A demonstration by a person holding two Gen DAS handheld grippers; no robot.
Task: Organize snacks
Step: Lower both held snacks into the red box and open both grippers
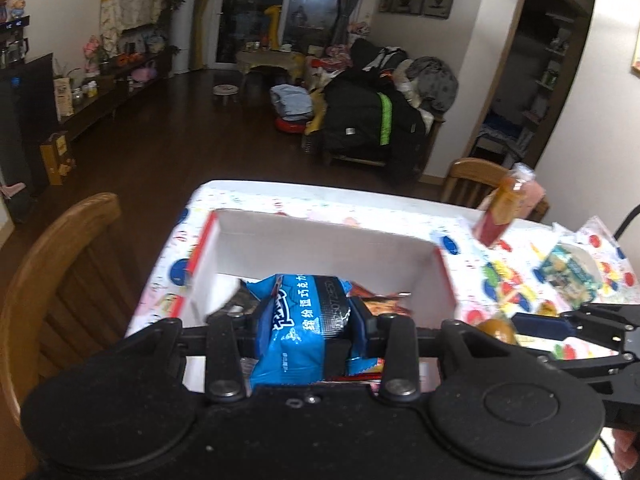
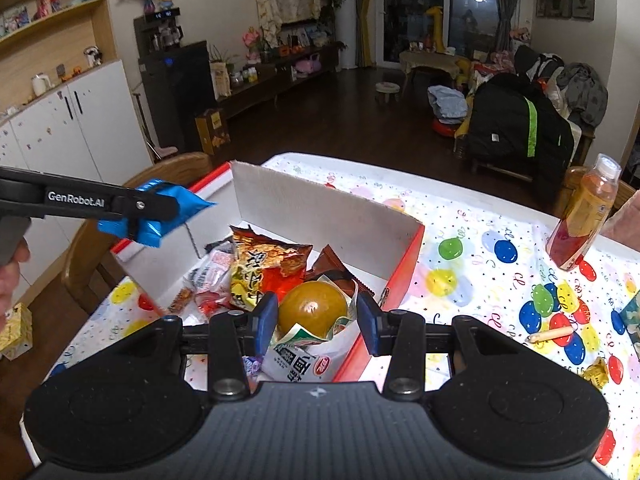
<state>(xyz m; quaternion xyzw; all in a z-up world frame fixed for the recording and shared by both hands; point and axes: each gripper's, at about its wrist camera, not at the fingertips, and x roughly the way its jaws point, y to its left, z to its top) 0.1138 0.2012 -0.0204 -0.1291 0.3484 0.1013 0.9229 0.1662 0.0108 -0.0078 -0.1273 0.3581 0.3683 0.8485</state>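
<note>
Left tongs: I have them clamped on a blue snack packet, pads pressing both its sides; from the right wrist view they hang above the box's 9 o'clock edge, clear of the contents.
Blue snack packet: pinched in my left tongs, in the air over the box, touching nothing else that I can see.
Box: white inside, red outside, standing open on the surface at the middle of both views.
Snacks in the box: an orange-and-yellow crisp packet lies at the centre, small clear-wrapped sweets at its 9 o'clock, a brown wrapper at its 3 o'clock.
Right tongs: spread wide with nothing gripped; a round bun packet sits between the pads, gaps on both sides, resting at the box's 6 o'clock end.
Bottle: orange drink, tilted, on the surface at 3 o'clock of the box, well apart from it.
Loose snacks: a thin stick and a gold-wrapped sweet lie on the balloon-print cloth at 4 o'clock of the box.
</note>
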